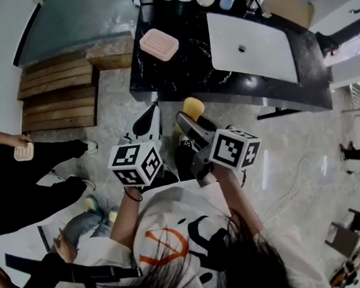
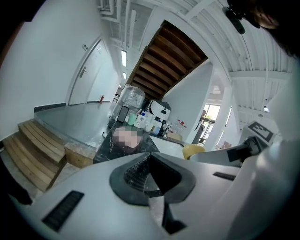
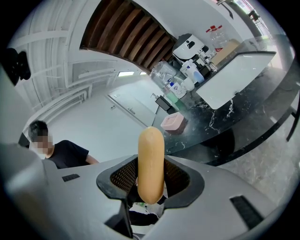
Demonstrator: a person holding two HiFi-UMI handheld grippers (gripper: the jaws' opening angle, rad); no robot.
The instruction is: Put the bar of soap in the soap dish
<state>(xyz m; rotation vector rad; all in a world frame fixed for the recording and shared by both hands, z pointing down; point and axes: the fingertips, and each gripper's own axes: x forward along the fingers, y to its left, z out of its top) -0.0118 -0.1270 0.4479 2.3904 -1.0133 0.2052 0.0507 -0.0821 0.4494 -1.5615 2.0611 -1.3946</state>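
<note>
1. Head view, far left: wooden steps sit on the floor against the black counter.
2. The pink soap dish rests on the counter's left part, right way up.
3. The left gripper is held above the floor, short of the counter. Its jaws are pressed together with nothing between them.
4. The right gripper is just beside it, jaws clamped on the yellow bar of soap. The bar stands on end between the pads, well apart from the dish.
5. The white sink lies right of the dish.
</note>
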